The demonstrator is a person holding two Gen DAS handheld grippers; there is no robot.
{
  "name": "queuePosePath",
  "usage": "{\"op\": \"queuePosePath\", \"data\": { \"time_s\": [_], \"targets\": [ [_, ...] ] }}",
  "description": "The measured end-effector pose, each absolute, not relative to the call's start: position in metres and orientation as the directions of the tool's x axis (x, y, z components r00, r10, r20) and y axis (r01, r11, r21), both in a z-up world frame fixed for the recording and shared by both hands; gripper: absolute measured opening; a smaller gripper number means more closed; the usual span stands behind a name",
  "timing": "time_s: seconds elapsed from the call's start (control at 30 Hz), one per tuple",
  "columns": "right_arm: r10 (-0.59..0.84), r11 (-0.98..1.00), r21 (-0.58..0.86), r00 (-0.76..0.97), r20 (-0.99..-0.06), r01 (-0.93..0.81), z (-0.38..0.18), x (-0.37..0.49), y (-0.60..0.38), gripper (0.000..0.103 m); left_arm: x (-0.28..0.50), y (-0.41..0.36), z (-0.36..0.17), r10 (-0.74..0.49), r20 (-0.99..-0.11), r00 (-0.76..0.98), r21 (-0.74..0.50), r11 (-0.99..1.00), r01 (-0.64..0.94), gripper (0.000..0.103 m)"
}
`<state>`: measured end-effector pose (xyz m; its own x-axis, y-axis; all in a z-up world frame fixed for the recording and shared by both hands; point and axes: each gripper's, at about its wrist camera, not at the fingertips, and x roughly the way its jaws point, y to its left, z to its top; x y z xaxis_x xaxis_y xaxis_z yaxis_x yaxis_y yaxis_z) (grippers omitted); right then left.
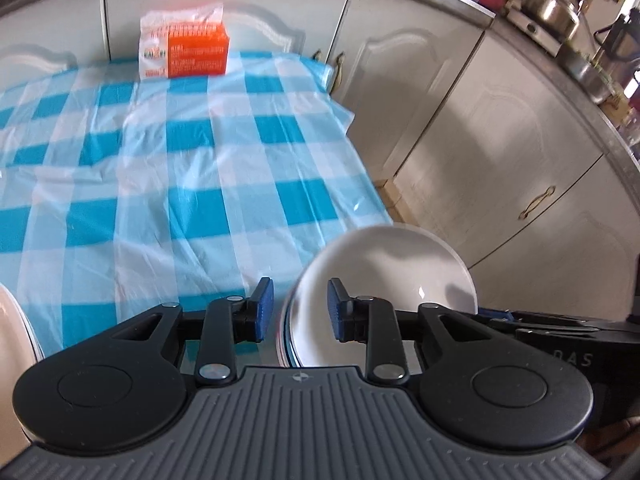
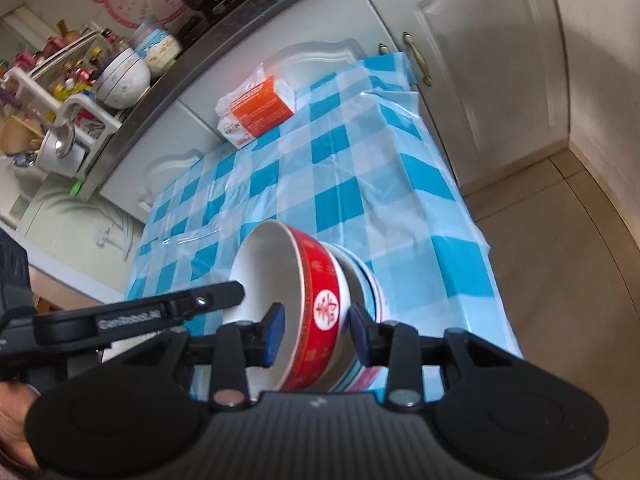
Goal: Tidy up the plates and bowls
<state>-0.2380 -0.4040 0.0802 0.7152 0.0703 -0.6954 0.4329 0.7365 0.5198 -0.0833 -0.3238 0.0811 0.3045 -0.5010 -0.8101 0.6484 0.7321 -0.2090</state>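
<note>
A red bowl (image 2: 320, 312) with a white inside (image 1: 384, 280) tops a stack of bowls, the lower ones blue-striped (image 2: 370, 288), near the front right corner of the checked table. My left gripper (image 1: 300, 308) straddles the bowl's left rim, one blue pad outside and one inside, with gaps showing, so it is open. My right gripper (image 2: 318, 334) straddles the opposite rim, its pads standing off the red wall, open too. One finger (image 2: 224, 294) of the left gripper reaches over the bowl in the right wrist view.
The table carries a blue-and-white checked plastic cloth (image 1: 180, 160). An orange tissue pack (image 1: 184, 48) lies at its far edge against white cabinets (image 1: 460, 120). A white plate's rim (image 1: 12, 340) shows at my lower left. The floor (image 2: 560, 260) lies to the table's right.
</note>
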Motion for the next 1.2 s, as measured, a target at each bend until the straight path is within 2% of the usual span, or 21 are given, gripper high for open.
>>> {"op": "queuePosePath", "data": {
  "time_s": [0.13, 0.33, 0.5, 0.7, 0.77, 0.8, 1.0, 1.2],
  "targets": [
    [0.094, 0.714, 0.563, 0.74, -0.666, 0.415, 0.076, -0.239, -0.414, 0.038, -0.076, -0.314, 0.092, -0.545, -0.767, 0.337, -0.23, 0.725, 0.649, 0.053],
    [0.123, 0.724, 0.589, 0.773, -0.623, 0.359, 0.073, -0.234, -0.42, 0.043, -0.055, -0.298, 0.093, -0.568, -0.712, 0.413, -0.263, 0.761, 0.593, 0.064],
    [0.15, 0.721, 0.623, 0.809, -0.568, 0.304, 0.069, -0.229, -0.423, 0.054, -0.034, -0.29, 0.081, -0.552, -0.691, 0.467, -0.292, 0.804, 0.519, 0.064],
    [0.136, 0.691, 0.671, 0.862, -0.487, 0.27, 0.065, -0.229, -0.429, 0.055, -0.015, -0.287, 0.065, -0.502, -0.666, 0.552, -0.307, 0.858, 0.411, 0.068],
    [0.087, 0.688, 0.662, 0.871, -0.483, 0.298, 0.064, -0.229, -0.433, 0.068, -0.01, -0.285, 0.06, -0.494, -0.65, 0.577, -0.332, 0.868, 0.37, 0.069],
    [0.065, 0.679, 0.665, 0.877, -0.475, 0.31, 0.062, -0.229, -0.437, 0.077, -0.008, -0.284, 0.057, -0.488, -0.645, 0.589, -0.339, 0.873, 0.352, 0.069],
    [0.034, 0.584, 0.747, 0.91, -0.414, 0.318, 0.039, -0.234, -0.459, 0.078, -0.008, -0.282, 0.045, -0.443, -0.614, 0.653, -0.32, 0.896, 0.307, 0.07],
    [-0.01, 0.633, 0.725, 0.94, -0.342, 0.271, 0.034, -0.229, -0.462, 0.078, -0.02, -0.279, 0.037, -0.458, -0.569, 0.683, -0.336, 0.888, 0.315, 0.074]
  ]
}}
